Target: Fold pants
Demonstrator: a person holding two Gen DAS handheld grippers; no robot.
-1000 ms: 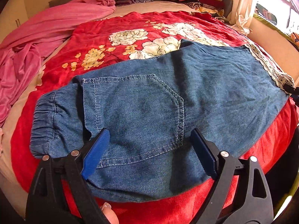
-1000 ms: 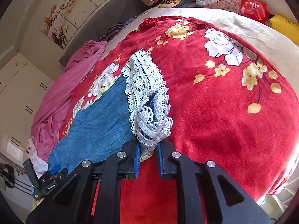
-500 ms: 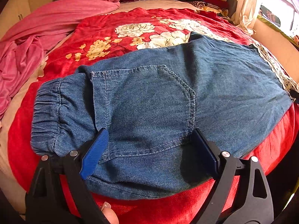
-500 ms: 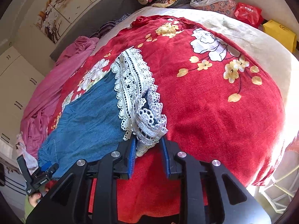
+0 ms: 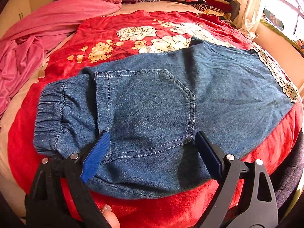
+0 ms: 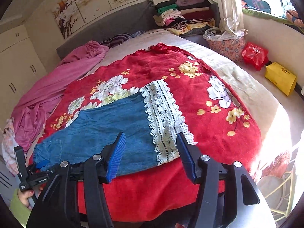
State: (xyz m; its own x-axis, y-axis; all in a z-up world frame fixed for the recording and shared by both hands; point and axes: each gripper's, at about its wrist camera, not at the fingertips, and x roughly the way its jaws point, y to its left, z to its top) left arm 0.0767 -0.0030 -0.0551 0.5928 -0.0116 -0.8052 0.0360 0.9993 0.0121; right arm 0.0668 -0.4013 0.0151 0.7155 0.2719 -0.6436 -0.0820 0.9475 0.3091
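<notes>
Blue denim pants (image 5: pixel 155 112) lie flat across a red flowered blanket (image 5: pixel 117 28), folded lengthwise, back pocket up, elastic waistband at the left, white lace hem (image 5: pixel 279 77) at the right. My left gripper (image 5: pixel 152 152) is open, its blue pads astride the pocket's near edge, just above the denim. In the right wrist view the pants (image 6: pixel 106 125) end in the lace hem (image 6: pixel 163 119). My right gripper (image 6: pixel 151 152) is open and empty, above the hem's near corner. The left gripper (image 6: pixel 40 164) shows at the waistband.
A pink sheet (image 5: pixel 38 30) is bunched at the bed's left. Stacked folded clothes (image 6: pixel 176 17) sit behind the bed. A floral basket (image 6: pixel 226 43), a red bag (image 6: pixel 254 54) and a yellow bag (image 6: pixel 280 77) stand along the right wall. The near bed edge is just below both grippers.
My right gripper has let go of the lace hem, opened wide and drawn back and up. The hem now lies flat. My left gripper stayed open and shifted slightly.
</notes>
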